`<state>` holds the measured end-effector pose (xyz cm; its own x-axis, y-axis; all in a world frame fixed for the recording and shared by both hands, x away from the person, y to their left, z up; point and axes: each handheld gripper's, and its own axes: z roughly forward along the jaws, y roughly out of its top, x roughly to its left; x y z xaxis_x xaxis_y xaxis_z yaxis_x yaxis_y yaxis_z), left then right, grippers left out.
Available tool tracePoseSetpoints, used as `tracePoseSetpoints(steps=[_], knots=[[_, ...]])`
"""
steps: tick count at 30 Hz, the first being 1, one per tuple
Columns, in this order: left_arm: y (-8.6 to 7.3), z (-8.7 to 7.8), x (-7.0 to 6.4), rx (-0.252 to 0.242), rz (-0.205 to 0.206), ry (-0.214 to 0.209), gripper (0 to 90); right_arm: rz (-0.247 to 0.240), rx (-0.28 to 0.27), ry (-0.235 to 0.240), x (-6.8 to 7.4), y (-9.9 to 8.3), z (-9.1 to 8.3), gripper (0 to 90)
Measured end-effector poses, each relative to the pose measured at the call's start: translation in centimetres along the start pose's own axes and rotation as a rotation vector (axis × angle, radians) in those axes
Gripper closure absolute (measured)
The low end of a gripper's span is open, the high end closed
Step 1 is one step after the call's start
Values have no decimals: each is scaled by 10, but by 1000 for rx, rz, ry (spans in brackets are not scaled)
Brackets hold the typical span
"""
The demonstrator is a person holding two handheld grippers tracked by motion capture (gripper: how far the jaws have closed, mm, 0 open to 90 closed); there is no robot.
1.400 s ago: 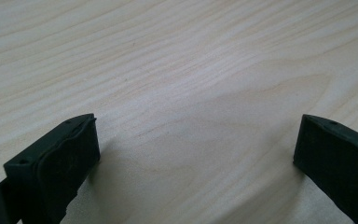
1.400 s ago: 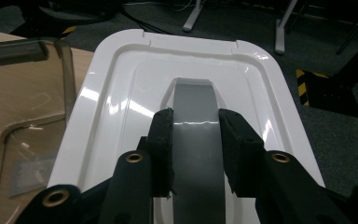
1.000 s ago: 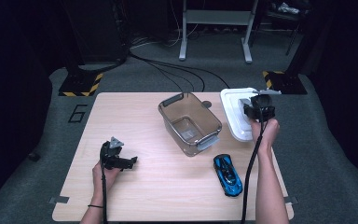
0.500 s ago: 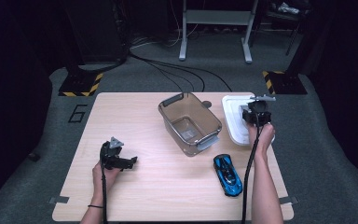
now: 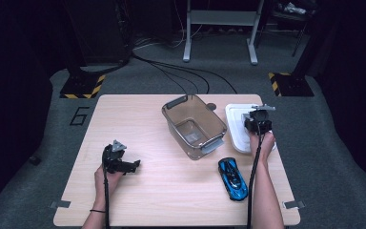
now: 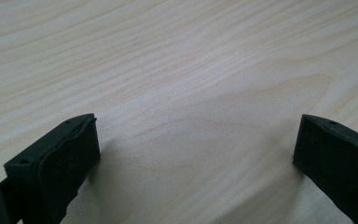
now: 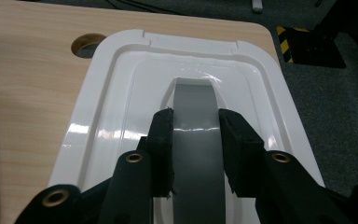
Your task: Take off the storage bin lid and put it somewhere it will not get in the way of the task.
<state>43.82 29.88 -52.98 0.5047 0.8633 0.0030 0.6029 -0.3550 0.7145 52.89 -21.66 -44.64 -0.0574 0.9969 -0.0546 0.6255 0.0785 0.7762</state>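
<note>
- Nearest the person, the left gripper (image 5: pixel 132 165) rests low over the bare wood of the table (image 5: pixel 138 119), well off from the clear tub (image 5: pixel 194 125) on the person's left side. In the left gripper view its jaws stand wide apart with nothing but wood grain between them.
- A blue toy car (image 5: pixel 232 178) lies on the table just on the near side of the tub, toward the person's right, nose pointing roughly away from the person. Nothing is touching it.
- The clear tub sits about mid-table, turned at an angle, grey clips on its ends, no lid on it and nothing inside.
- Just beside the tub on the person's right lies the white lid (image 7: pixel 121 102), flat on the table, close to the table's right edge.
- The right gripper (image 7: pixel 195 122) is down on that lid. In the right gripper view its jaws are pinched on the grey handle (image 7: pixel 196 100) that runs down the lid's middle, one pad against each side.
- Past the tub's far corner there's a round hole (image 7: pixel 87 43) in the tabletop, right by the lid's far edge.
</note>
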Motion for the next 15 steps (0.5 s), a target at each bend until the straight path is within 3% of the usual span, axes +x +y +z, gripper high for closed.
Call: tracePoseSetpoints(steps=[15], knots=[[0,0,0,0,-2,0,3,2,49,1,8,-18,25,663]])
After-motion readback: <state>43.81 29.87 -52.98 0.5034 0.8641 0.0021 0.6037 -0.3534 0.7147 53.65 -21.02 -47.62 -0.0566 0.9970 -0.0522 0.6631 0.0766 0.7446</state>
